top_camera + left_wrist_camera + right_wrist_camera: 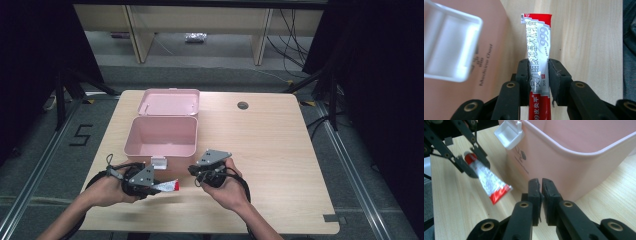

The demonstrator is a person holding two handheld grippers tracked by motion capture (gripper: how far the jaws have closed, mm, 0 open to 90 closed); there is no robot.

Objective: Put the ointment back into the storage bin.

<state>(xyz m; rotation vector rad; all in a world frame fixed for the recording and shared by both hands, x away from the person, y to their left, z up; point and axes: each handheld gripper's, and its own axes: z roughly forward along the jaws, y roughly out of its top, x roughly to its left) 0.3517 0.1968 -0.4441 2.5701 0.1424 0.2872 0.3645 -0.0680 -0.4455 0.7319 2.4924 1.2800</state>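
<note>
A red and white ointment tube [537, 40] is clamped near its middle by my left gripper [538, 70], which is shut on it. In the high view the tube [168, 186] sticks out to the right of the left gripper [154, 186], just above the table in front of the pink box [160, 136]. My right gripper [541, 182] is shut with nothing between its jaws, close to the box's front right corner. From the right gripper view, the tube [490, 183] hangs tilted from the left gripper [471, 167].
The pink box [574, 170] stands open, its lid [169, 102] laid back behind it and a white latch [159, 162] on its front wall. The wooden table [270, 150] has a round cable hole [243, 105] at the back right.
</note>
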